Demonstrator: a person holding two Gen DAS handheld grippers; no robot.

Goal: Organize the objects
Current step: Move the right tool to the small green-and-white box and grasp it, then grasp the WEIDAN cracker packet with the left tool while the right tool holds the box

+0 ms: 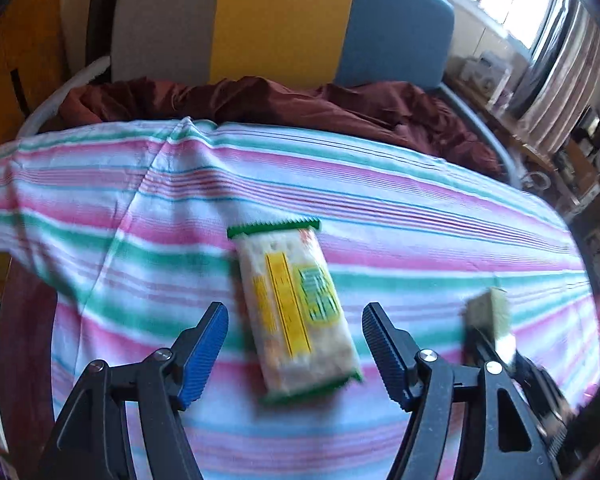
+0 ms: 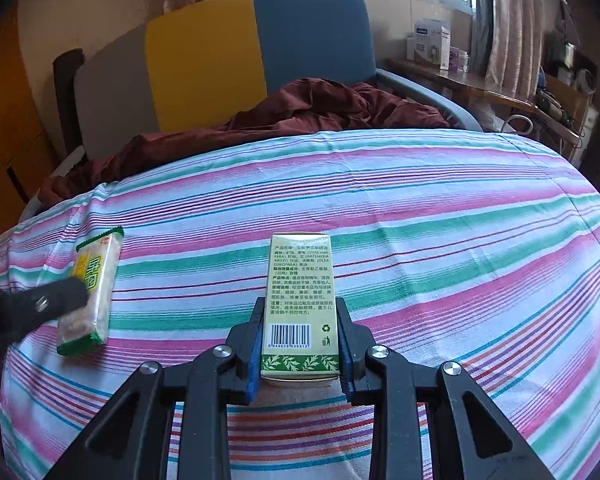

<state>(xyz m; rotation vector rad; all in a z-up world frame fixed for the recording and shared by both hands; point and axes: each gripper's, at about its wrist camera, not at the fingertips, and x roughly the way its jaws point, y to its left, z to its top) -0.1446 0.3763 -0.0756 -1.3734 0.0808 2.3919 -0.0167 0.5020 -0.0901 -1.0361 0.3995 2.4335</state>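
A cracker packet (image 1: 296, 312) with green serrated ends and a yellow label lies flat on the striped sheet (image 1: 420, 220). My left gripper (image 1: 294, 322) is open, and the packet's near half lies between its blue pads without contact. In the right wrist view the same packet (image 2: 94, 292) lies at the left, partly covered by the left gripper's black finger. My right gripper (image 2: 300, 326) is shut on a green-and-cream carton (image 2: 300, 280) with printed text and a barcode, held just above the sheet (image 2: 440, 240). That carton (image 1: 488, 312) shows blurred at the right of the left wrist view.
A crumpled maroon cloth (image 2: 320, 108) lies at the far end of the bed, before a grey, yellow and blue headboard (image 2: 204, 60). A wooden desk (image 2: 480, 88) with boxes stands to the right under a curtained window. The bed's edge drops off at the left.
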